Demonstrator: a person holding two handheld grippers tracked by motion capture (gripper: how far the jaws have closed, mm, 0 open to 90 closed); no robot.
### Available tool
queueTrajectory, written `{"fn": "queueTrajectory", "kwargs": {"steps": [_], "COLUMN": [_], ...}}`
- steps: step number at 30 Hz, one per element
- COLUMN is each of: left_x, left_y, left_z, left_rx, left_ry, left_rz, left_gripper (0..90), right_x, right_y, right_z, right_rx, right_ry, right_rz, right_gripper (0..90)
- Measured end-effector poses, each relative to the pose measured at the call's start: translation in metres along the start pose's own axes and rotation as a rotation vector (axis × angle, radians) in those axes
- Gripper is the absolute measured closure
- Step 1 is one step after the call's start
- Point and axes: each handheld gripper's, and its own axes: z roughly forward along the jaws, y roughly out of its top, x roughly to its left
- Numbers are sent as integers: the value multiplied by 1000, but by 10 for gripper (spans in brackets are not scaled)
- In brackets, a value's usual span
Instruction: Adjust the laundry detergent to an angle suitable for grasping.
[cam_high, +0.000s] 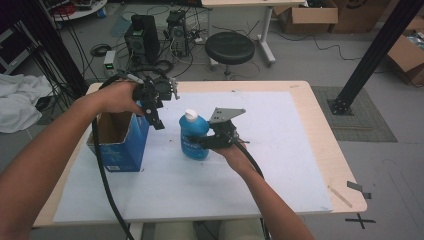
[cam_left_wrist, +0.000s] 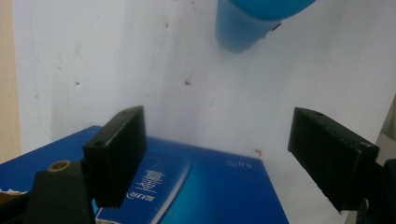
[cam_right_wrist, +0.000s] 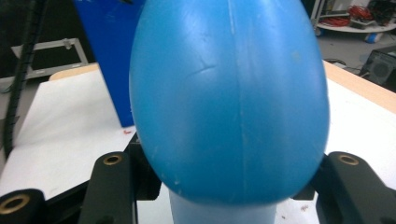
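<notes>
Fingers (cam_left_wrist: 116, 156) of the left gripper (cam_high: 156, 116) are spread wide above an open blue carton (cam_high: 120, 142). Beside it, an upright blue bottle (cam_high: 194, 136) with a white cap is clamped by the right gripper (cam_high: 212, 141). Both are set on a white sheet (cam_high: 280, 150) over a wooden table (cam_high: 327, 150). Beyond, a black stool (cam_high: 229, 48), computer towers (cam_high: 142, 37) and cardboard boxes (cam_high: 310, 17) are seen on grey floor.

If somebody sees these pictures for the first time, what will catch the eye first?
Probably the blue bottle with a white cap, standing mid-table and clamped in the right claw. Beside it, toward the table's left edge, stands an open blue carton, with the left claw hanging open above its near corner. Both rest on a white mat.
</notes>
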Motion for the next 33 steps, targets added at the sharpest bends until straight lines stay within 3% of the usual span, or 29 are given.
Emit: {"fn": "queueTrajectory", "kwargs": {"steps": [14,22,33], "left_x": [-4,-5,-6], "left_y": [1,2,3], "left_z": [-2,-1,1], "left_rx": [1,6,4], "left_ry": [7,6,4], "left_rz": [-3,-3,-4], "left_gripper": [204,204,204], "right_x": [0,0,4], "right_y": [5,3,-6], "right_z": [-42,-60,-61], "right_rx": [9,22,26], "right_ry": [78,188,266], "right_rz": [-64,-103,-116], "right_gripper": [429,429,429]}}
